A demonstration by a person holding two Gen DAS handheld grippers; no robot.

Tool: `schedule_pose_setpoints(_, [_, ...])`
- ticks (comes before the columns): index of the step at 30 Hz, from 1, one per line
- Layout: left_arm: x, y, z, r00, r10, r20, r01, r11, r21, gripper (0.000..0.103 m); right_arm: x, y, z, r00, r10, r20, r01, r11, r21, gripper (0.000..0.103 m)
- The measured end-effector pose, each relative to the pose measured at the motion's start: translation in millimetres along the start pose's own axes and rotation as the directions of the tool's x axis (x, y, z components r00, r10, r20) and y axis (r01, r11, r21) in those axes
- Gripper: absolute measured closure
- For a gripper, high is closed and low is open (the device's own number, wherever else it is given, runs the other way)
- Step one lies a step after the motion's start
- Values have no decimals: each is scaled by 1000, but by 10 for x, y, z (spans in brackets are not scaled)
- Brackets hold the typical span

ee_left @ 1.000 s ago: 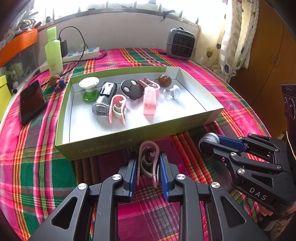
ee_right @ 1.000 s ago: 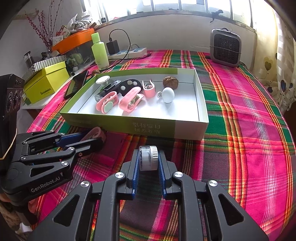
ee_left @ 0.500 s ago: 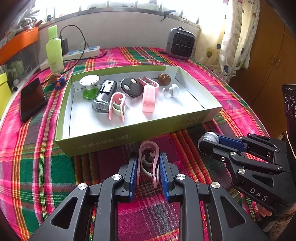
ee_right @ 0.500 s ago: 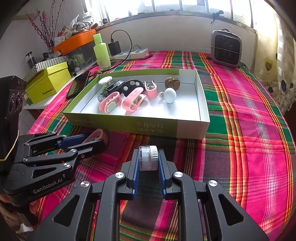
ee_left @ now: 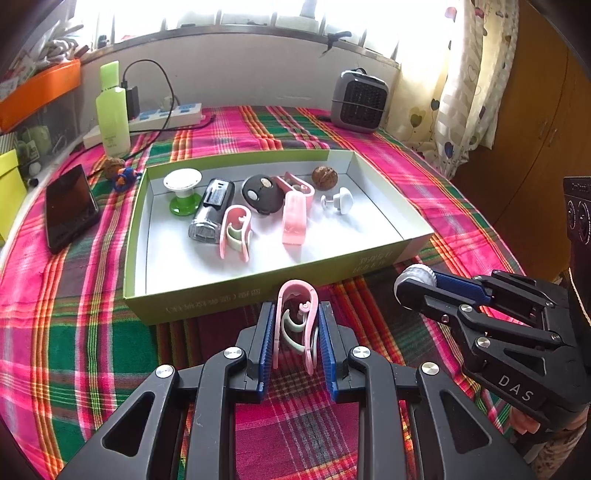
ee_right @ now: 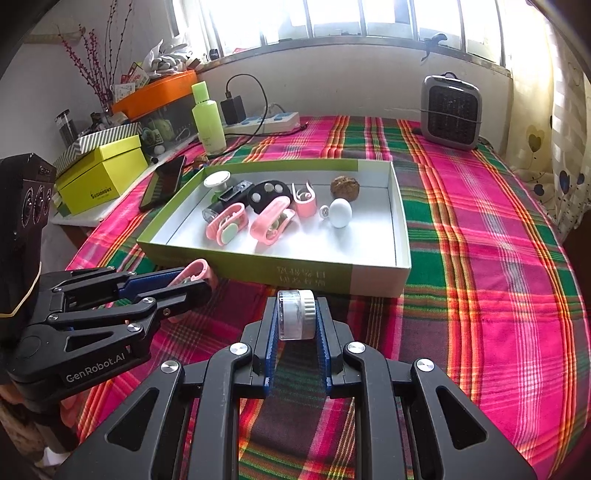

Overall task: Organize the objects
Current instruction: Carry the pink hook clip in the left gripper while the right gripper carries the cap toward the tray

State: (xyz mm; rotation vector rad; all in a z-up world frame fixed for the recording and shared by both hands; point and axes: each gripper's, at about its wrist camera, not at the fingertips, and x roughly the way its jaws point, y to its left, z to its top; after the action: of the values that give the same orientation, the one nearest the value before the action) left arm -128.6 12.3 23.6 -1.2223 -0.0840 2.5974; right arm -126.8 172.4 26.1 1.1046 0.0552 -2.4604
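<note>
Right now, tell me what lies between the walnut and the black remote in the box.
A pink clip stands between the walnut and black remote, clearest in the right wrist view.

**Room setting: table beneath a sunlit window**

A plaid tablecloth in pink, green and orange covers the table. Along the far side runs a pale wall under a bright barred window, the main light source. A patterned curtain hangs at far right beside a brown wooden cabinet. A small grey heater stands far right; a white power strip lies far left.
</note>
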Motion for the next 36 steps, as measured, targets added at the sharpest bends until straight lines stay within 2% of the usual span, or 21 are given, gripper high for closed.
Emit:
schedule_pose_setpoints(5, [-27,15,57,1000,12,10,-12,1000,-6,82,-27,-2,71,1000,1,18,-1,1000,-2,83])
schedule_pose_setpoints(14, [-67,40,159,1000,-7,30,8,1000,-23,82,-29,-40,204,999,-7,38,7,1000,-6,83])
schedule_pose_setpoints(30, [73,44,-46,999,-28,-34,27,999,-21,83,9,-35,140,1000,2,25,-2,1000,4,83])
schedule_pose_setpoints(33, [77,25,-66,999,-19,-42,19,1000,-7,81,4,-33,137,1000,3,25,-3,1000,4,83])
schedule_pose_setpoints(35, [76,12,-95,999,-15,-51,15,1000,4,73,-3,-33,131,1000,4,27,-4,1000,6,83])
schedule_pose_setpoints(36, [75,2,-111,998,-7,-56,7,1000,12,72,-2,-33,131,1000,3,27,-3,1000,6,83])
